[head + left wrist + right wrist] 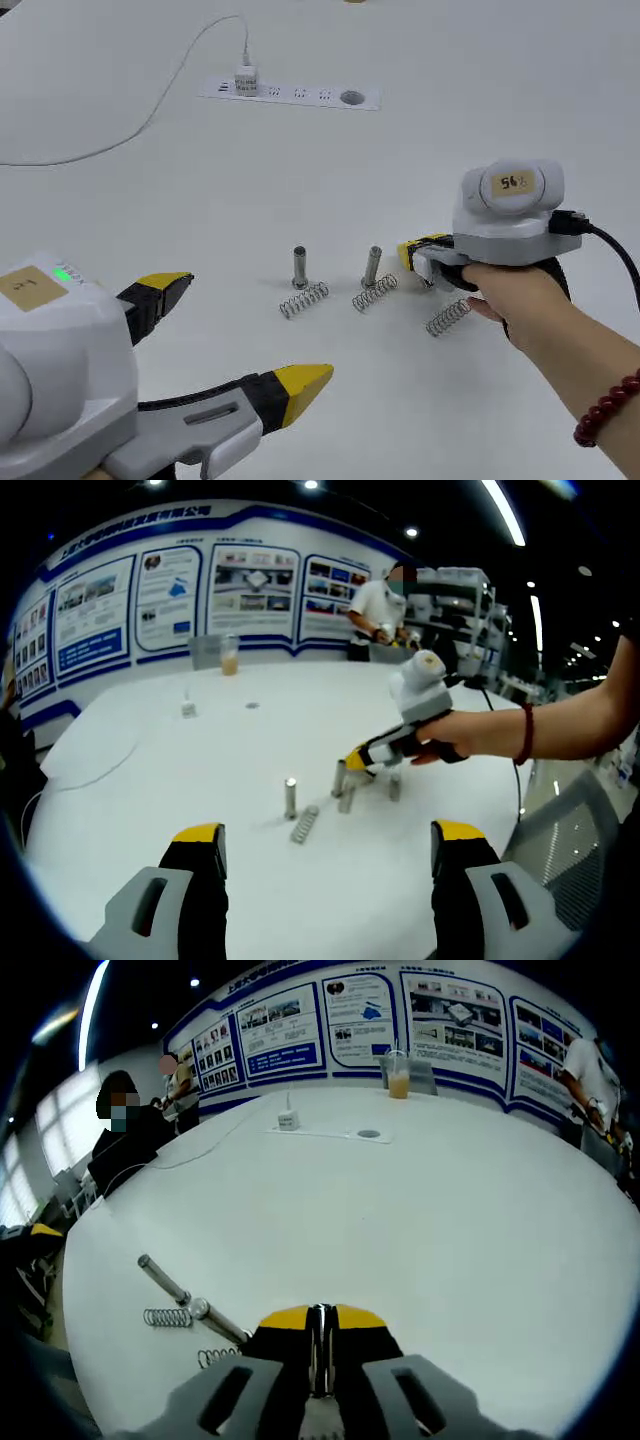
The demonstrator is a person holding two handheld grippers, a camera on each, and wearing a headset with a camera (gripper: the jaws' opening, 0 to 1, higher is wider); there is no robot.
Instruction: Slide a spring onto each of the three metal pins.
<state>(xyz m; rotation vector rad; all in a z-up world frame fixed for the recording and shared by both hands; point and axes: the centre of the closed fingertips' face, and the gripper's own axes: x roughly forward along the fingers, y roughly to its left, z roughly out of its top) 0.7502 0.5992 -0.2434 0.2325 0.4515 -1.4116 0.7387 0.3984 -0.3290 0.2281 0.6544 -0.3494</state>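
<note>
Two metal pins stand upright on the white table, the left pin (299, 267) and the middle pin (372, 266). A spring (304, 299) lies in front of the left pin, a second spring (374, 292) by the middle pin, a third spring (448, 316) near the person's hand. My right gripper (412, 252) sits just right of the middle pin, jaws shut on a thin silvery piece (320, 1345) that looks like the third pin. My left gripper (235, 330) hovers open at the near left, with nothing between its fingers.
A white power strip (290, 95) with a plugged charger and cable lies at the far side of the table. In the left gripper view a person (378, 610) stands beyond the table, and a cup (230, 658) rests near the far edge.
</note>
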